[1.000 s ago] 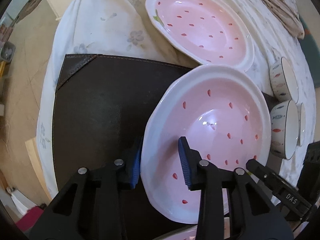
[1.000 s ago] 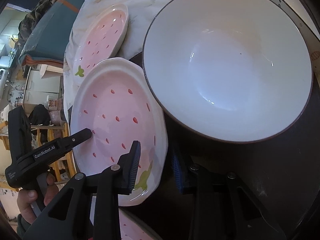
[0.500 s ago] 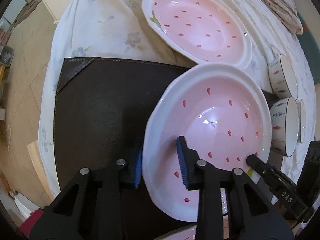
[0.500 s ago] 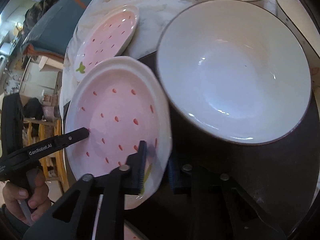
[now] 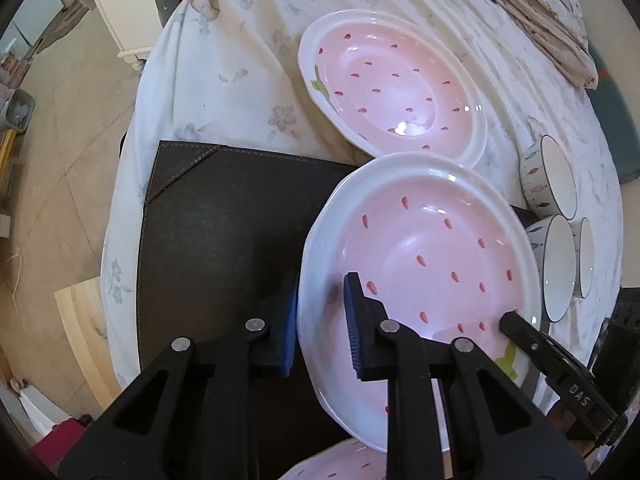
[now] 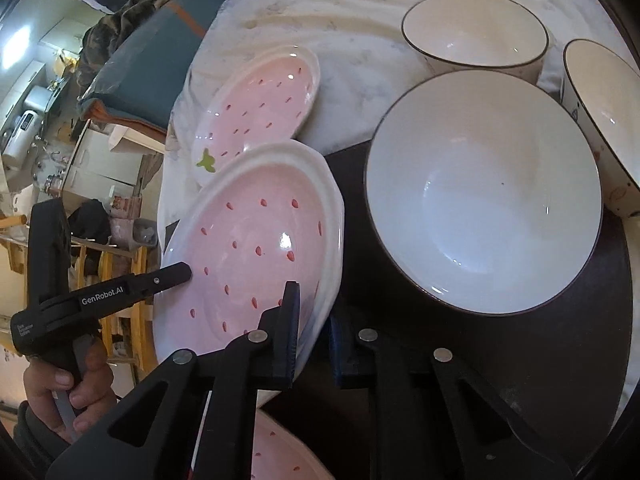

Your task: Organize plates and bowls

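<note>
While both pairs of jaws have just been closing, the left gripper (image 5: 320, 320) and right gripper (image 6: 314, 332) each pinch opposite rims of the strawberry plate (image 5: 420, 248), lower centre of both views, over the dark mat (image 5: 224, 216). Another pink plate (image 5: 392, 80) lies above it; a white bowl (image 6: 484, 192) sits right.
</note>
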A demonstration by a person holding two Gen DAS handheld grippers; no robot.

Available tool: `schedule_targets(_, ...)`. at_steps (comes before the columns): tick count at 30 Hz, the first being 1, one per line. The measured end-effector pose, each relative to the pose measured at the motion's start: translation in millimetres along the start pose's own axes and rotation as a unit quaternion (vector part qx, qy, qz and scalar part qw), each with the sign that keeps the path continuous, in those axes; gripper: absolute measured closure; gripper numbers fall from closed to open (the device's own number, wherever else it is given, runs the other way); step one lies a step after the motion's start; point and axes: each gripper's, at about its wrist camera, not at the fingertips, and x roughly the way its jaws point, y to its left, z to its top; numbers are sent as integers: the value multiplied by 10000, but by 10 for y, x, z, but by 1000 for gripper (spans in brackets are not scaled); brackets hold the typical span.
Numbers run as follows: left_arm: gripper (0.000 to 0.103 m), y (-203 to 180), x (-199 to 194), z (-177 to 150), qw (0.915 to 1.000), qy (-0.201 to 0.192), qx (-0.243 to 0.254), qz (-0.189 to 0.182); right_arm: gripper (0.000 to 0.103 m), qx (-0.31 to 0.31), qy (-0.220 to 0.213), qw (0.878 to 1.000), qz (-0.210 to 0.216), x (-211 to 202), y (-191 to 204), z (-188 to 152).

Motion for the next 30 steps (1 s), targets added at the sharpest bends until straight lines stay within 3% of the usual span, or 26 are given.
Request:
schedule_targets(16,88,-44,-22,-146,9999,113,56,26,88,-184,22,9997,-175,-100,88,-147)
schedule_targets(30,88,-19,-270,-498,9996,100,268,-79,88,-368,-38,9991,-225,-383,195,-433)
